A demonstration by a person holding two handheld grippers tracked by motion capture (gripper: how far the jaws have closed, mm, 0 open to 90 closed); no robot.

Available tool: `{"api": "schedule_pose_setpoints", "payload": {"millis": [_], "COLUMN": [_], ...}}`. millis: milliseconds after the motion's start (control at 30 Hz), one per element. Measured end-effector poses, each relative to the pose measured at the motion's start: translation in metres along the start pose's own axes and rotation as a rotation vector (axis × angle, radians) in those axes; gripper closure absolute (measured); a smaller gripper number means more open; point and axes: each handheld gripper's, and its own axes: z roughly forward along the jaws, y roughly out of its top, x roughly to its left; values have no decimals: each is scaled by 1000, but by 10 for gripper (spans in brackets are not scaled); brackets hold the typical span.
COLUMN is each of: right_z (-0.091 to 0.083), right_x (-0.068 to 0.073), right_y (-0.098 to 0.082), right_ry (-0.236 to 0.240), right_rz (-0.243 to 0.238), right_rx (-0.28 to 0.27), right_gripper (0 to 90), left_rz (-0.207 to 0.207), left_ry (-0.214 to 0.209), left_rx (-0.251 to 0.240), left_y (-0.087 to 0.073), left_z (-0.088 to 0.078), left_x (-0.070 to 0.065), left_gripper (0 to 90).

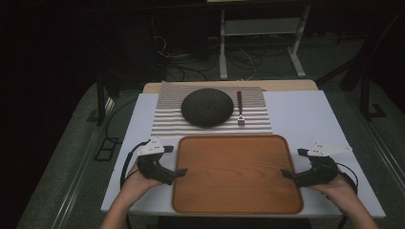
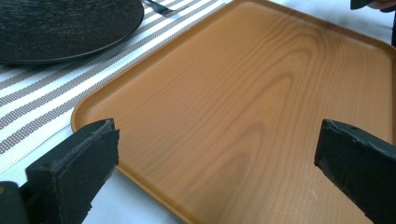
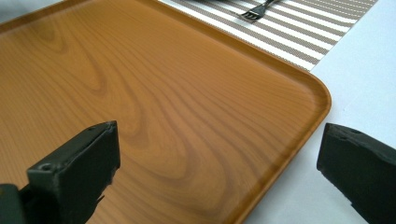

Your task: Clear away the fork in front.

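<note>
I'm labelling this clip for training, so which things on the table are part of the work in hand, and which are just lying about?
In hand:
- wooden tray, flanked by both grippers
- left gripper, jaws open at the tray's left edge
- right gripper, jaws open at its right edge

Lying about:
- dark plate on the striped placemat
- fork beside the plate

Wooden tray, rounded corners, empty, flat on white table
</note>
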Motion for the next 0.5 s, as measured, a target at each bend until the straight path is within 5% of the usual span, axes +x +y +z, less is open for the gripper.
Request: {"api": "schedule_pose_setpoints", "payload": {"millis": [167, 500], "right_z": [-1, -2], "right_x": [0, -1], "right_y": [1, 6], "right_ry": [4, 17], "right_rz": [17, 41], "right_rx": [-4, -4], "right_gripper": [0, 0], "left_rz": [-38, -10], "left_ry": [-12, -17], "left_rx": [-14, 12], "left_y": [3, 5], "left_z": [-1, 4], "left_x": [3, 2], "left_gripper": [0, 0]}}
